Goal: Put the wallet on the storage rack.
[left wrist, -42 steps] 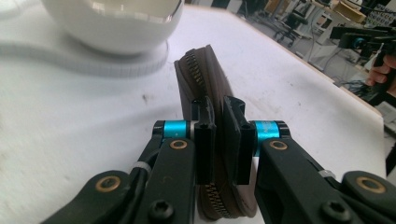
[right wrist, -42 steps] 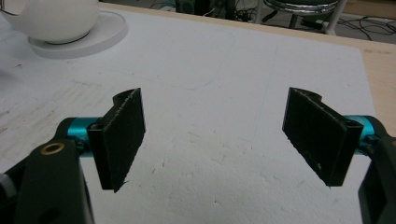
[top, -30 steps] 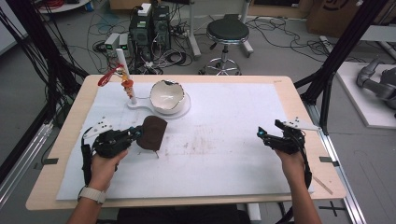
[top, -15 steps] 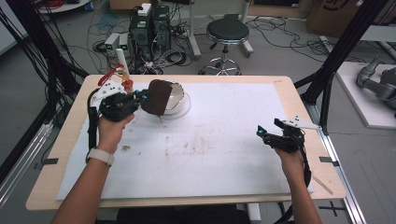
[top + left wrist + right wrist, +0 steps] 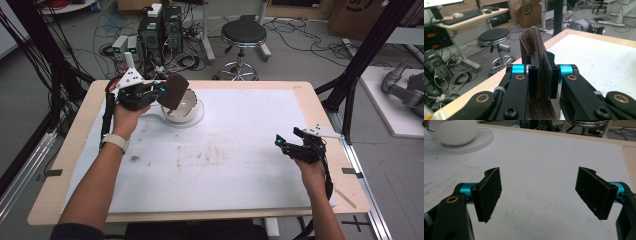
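Note:
A brown zippered leather pouch (image 5: pixel 174 91) hangs tilted in the air over the near-left rim of a white bowl (image 5: pixel 187 106) at the back left of the table. My left gripper (image 5: pixel 159 90) is shut on the pouch's edge. In the left gripper view the pouch (image 5: pixel 531 42) stands on edge between the pads (image 5: pixel 550 75), zipper facing the camera. The bowl rests on a white round plate (image 5: pixel 199 118). My right gripper (image 5: pixel 281 142) hovers low over the mat's right side, open and empty, as the right gripper view (image 5: pixel 539 187) confirms, with the bowl (image 5: pixel 454 131) far off.
A white mat (image 5: pixel 240 150) with brown smudges covers most of the wooden table (image 5: pixel 320 115). Behind the table stand a black stool (image 5: pixel 243 37) and computer boxes with cables (image 5: pixel 157 35). Black frame posts (image 5: pixel 350 75) rise at the right edge.
The left gripper carried the pouch up and away from the mat's left middle to above the bowl. The right gripper stayed put.

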Demonstrator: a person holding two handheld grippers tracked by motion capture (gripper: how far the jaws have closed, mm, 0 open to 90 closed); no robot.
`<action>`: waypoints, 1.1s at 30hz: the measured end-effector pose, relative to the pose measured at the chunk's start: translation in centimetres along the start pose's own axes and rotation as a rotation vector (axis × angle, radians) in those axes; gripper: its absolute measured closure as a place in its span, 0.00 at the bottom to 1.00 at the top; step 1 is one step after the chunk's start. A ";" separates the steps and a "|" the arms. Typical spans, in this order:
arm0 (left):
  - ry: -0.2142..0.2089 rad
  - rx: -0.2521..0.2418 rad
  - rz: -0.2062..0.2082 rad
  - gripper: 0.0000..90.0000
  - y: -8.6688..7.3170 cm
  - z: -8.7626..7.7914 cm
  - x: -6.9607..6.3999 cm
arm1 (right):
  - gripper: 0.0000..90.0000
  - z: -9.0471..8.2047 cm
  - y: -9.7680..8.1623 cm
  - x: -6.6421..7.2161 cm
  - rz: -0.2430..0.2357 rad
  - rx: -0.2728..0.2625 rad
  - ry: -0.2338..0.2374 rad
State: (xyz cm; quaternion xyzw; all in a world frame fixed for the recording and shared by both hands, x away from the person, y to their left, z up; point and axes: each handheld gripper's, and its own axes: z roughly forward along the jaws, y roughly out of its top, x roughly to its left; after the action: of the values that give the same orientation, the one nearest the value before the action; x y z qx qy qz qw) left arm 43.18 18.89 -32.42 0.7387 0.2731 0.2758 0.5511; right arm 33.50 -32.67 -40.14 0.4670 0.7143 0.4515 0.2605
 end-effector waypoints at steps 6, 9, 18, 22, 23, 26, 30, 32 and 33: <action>-0.021 0.026 0.026 0.93 -0.8 1.4 -0.1 | 0.24 0.0 -0.1 -0.1 0.007 0.000 0.002; -0.019 0.032 0.045 0.93 -1.0 1.8 -0.2 | 0.24 -0.1 -0.1 -0.2 0.014 0.000 0.002; -0.017 0.077 0.138 0.93 -1.8 2.7 -0.4 | 0.24 -0.4 -0.2 -0.5 0.032 -0.003 0.002; 0.008 0.046 0.145 0.93 -1.4 2.6 -0.5 | 0.24 -0.4 -0.2 -0.6 0.034 -0.004 0.001; 0.009 0.029 0.148 0.93 -1.2 2.5 -0.4 | 0.24 -0.5 -0.2 -0.6 0.035 -0.004 0.001; 0.014 0.002 0.172 0.93 -0.6 2.2 -0.3 | 0.24 -0.4 -0.3 -0.6 0.043 -0.001 0.003; 0.021 -0.021 0.166 0.93 -0.6 2.2 -0.1 | 0.24 -0.3 -0.3 -0.5 0.038 0.005 0.008; 0.027 -0.044 0.157 0.93 -0.5 2.2 -0.1 | 0.24 -0.3 -0.3 -0.5 0.039 0.002 0.009; 0.029 -0.049 0.158 0.92 -0.4 2.2 -0.2 | 0.24 -0.3 -0.3 -0.6 0.042 0.004 0.008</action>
State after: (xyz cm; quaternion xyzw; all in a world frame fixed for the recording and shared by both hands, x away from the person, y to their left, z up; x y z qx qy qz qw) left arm 44.59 17.42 -33.38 0.7400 0.2152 0.3358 0.5416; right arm 33.34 -33.36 -40.28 0.4806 0.7062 0.4575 0.2470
